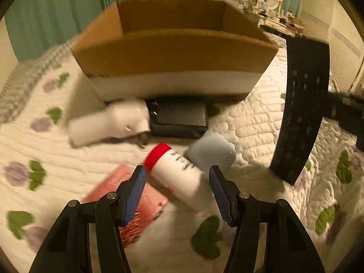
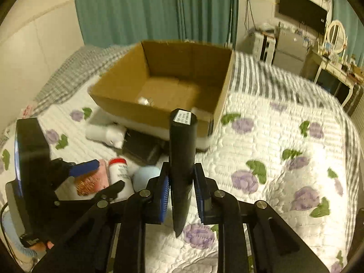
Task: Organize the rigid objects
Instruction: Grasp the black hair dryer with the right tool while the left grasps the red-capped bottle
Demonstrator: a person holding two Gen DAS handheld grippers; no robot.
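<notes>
Remote [image 2: 182, 159] — long black slab, white label on its far end, clamped upright between the blue pads [image 2: 165, 195] of the right tool [image 2: 182, 195]; jaws closed tight on its lower part, tip poking down below them. It is held in the air above the bed [image 2: 273, 141], just short of the box [image 2: 159, 111]. In the left view the same remote [image 1: 300, 122] hangs at right, button rows showing.

Left tool [image 1: 177, 193] wide open, holding nothing, low over the bottle [image 1: 177, 170]. Bottle white with red cap, lying on its side between the two pads, touching neither as far as I can tell. Right view shows the left tool [image 2: 97, 175] from the side, over the same pile.

Around the bottle: pink packet [image 1: 136, 200] under/beside its left, partly hidden by the left finger. Pale blue case [image 1: 211, 152], rounded, just right of the bottle; contact unclear. White charger [image 1: 109, 125] further back left, prongs toward the camera. Black flat item [image 1: 179, 118] beside the charger, right against the box front; what it is — can't tell.

Box: open cardboard, white band along the bottom of its front wall, sitting on the bed. Inside, something small and pale [image 2: 145, 101] on the floor, blurred.

Bed has a white quilt with purple flowers and green leaves. Teal curtain [image 2: 147, 9] behind. Vanity with oval mirror [image 2: 336, 36] far right, dark screen [image 2: 302, 9] on the wall.
</notes>
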